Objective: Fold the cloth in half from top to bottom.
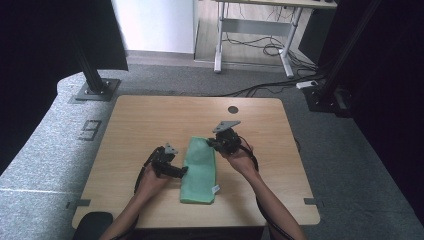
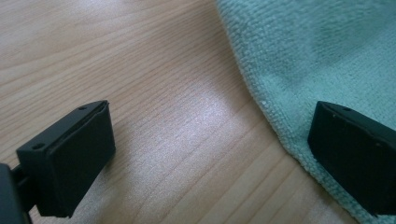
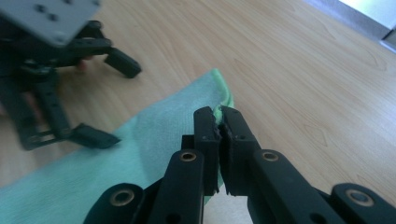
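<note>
Your left gripper [image 1: 172,169] waits with its fingers open wide, one over the bare desk [image 1: 140,125], one over the green towel [image 1: 200,172]'s edge. The towel lies folded mid-desk. Your right gripper [image 3: 219,122] pinches the far corner shut; that thin bite could slip if you pull fast. The desk is pale wood; grey carpet [image 1: 360,165] and loose cables [image 1: 260,47] lie behind.

Both forearms are bare, with no sleeves or gloves. The left gripper [image 1: 172,167] is black, with a small grey three-cornered plate on top and a black cable looping from its back. Its two jaws end in blocky black pads [image 2: 86,149] (tiny screw holes on the upper faces). The right gripper [image 3: 219,122] is black too, its linked arms pinned with brass-ringed rivets, under a larger grey plate.
</note>
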`<state>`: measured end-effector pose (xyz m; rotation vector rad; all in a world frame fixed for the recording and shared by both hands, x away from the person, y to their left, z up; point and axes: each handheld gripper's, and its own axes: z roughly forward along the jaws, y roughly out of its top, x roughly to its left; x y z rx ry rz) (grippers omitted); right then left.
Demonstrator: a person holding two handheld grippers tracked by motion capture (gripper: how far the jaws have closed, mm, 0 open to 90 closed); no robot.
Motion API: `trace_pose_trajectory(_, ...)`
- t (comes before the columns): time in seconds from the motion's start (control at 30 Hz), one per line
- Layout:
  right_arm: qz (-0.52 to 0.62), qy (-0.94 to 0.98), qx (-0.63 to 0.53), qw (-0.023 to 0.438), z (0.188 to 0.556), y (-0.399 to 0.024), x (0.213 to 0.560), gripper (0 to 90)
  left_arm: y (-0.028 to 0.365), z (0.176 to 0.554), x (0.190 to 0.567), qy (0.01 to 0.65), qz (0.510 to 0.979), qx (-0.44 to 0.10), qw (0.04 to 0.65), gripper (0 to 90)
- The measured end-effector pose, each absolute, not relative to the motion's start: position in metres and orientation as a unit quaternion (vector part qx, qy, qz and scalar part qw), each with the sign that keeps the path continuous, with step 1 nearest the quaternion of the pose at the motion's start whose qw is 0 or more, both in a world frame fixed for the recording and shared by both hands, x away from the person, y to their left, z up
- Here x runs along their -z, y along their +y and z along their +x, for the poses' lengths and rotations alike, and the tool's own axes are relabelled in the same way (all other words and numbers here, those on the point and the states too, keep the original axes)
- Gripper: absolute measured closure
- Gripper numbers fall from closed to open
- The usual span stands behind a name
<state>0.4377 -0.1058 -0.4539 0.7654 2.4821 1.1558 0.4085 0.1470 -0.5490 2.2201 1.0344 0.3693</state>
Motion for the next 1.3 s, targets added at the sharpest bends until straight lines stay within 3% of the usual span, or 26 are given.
trace_pose_trajectory(0.5, 0.216, 0.866, -0.430, 0.136, 0.376, -0.110, 0.443, 85.1, 0.147, 0.408, 0.549, 0.396, 0.847, -0.142, 0.325, 0.7)
trace_pose_trajectory(0.83, 0.223, 0.872, -0.424, 0.106, 0.341, -0.115, 0.469, 85.0, 0.147, 0.408, 0.549, 0.396, 0.847, -0.142, 0.325, 0.6)
trace_pose_trajectory(1.3, 0.259, 0.879, -0.397, 0.059, 0.324, -0.121, 0.516, 85.0, 0.146, 0.408, 0.549, 0.391, 0.849, -0.140, 0.326, 0.0)
